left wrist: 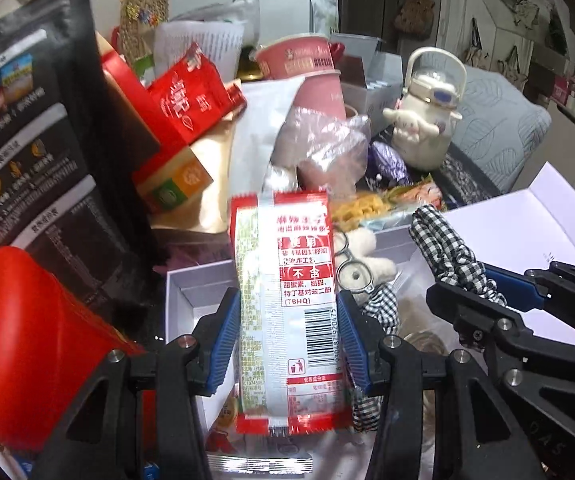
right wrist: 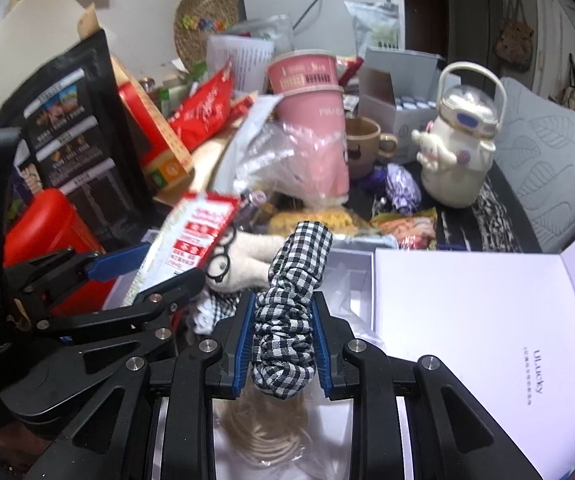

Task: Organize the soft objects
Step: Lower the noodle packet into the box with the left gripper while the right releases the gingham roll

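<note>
My left gripper (left wrist: 289,312) is shut on a red and white snack packet (left wrist: 287,304) and holds it upright above the open white box (left wrist: 183,280). My right gripper (right wrist: 283,316) is shut on a black and white checked scrunchie (right wrist: 291,304), also over the box. The left gripper with its packet shows in the right wrist view (right wrist: 143,268), and the right gripper with the scrunchie shows in the left wrist view (left wrist: 483,284). A small cream plush toy with wire glasses (left wrist: 363,260) lies in the box behind the packet, on more checked fabric (left wrist: 383,304).
The box lid (right wrist: 479,320) stands open to the right. A coil of pale cord (right wrist: 271,432) lies below the right gripper. Behind are pink stacked cups (right wrist: 311,92), a cream character kettle (right wrist: 455,152), a brown mug (right wrist: 363,144), red boxes (left wrist: 191,96), a black pouch (left wrist: 31,128) and a red container (left wrist: 27,344).
</note>
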